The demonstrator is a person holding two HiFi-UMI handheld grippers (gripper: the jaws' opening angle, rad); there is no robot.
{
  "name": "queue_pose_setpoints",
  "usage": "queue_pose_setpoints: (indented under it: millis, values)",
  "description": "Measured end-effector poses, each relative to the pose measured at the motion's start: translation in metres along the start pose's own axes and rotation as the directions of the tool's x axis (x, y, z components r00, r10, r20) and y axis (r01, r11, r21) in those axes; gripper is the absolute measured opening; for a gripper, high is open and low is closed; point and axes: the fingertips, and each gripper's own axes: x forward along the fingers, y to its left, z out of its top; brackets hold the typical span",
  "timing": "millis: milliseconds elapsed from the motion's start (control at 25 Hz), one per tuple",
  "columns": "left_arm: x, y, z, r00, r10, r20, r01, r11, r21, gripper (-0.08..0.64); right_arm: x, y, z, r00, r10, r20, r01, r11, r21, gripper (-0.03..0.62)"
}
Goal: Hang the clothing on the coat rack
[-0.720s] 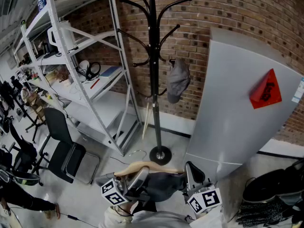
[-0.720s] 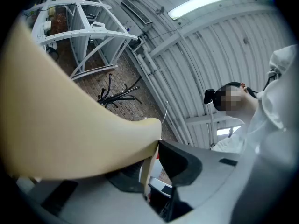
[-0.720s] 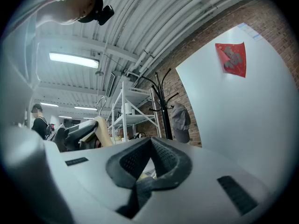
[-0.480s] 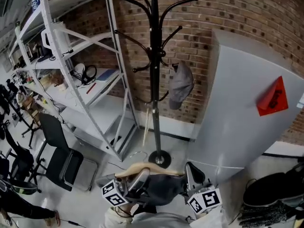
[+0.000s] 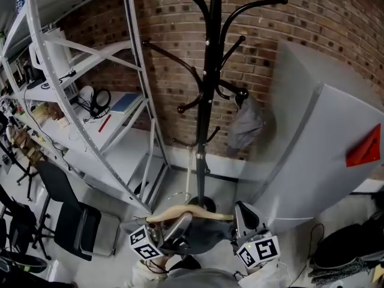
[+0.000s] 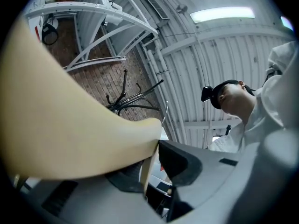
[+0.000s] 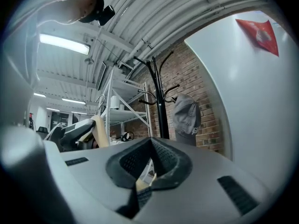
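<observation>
A black coat rack [image 5: 207,101] stands before the brick wall, and a grey cap [image 5: 246,125] hangs on one of its lower hooks. Low in the head view, a wooden hanger [image 5: 180,212] carries a dark grey garment [image 5: 207,236]. My left gripper [image 5: 174,230] is shut on the hanger's left part, which fills the left gripper view as a cream bar [image 6: 70,125]. My right gripper [image 5: 243,218] is shut on the hanger's right end, a sliver of wood [image 7: 141,185] between its jaws. Both the rack [image 7: 159,106] and the cap [image 7: 187,118] lie ahead in the right gripper view.
White metal shelving [image 5: 90,101] stands left of the rack, with a black chair [image 5: 66,209] beside it. A large grey panel [image 5: 324,155] with a red triangle [image 5: 365,149] leans on the wall at the right. Black bags [image 5: 342,251] lie on the floor at the lower right.
The coat rack has grown larger and shifted right in the head view as I came closer. Both grippers hold the hanger as before.
</observation>
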Motion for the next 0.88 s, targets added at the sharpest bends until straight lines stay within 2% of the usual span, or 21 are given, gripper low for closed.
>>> queue_pose_setpoints:
  millis: [440, 560, 880]
  values:
    - [0.012, 0.081, 0.06, 0.996, -0.067, -0.057, 0.064, 0.997, -0.048, 0.1, 0.093, 0.015, -0.001, 0.996, -0.092, 0.001, 0.092, 0.996, -0.01, 0.023]
    - [0.016, 0.092, 0.068, 0.993, -0.094, -0.073, 0.09, 0.995, -0.053, 0.1, 0.106, 0.017, 0.002, 0.993, -0.118, 0.02, 0.118, 0.993, -0.007, 0.023]
    - [0.039, 0.118, 0.084, 0.991, -0.109, -0.082, 0.104, 0.992, -0.067, 0.1, 0.121, 0.013, 0.007, 0.989, -0.144, 0.024, 0.145, 0.989, -0.025, 0.023]
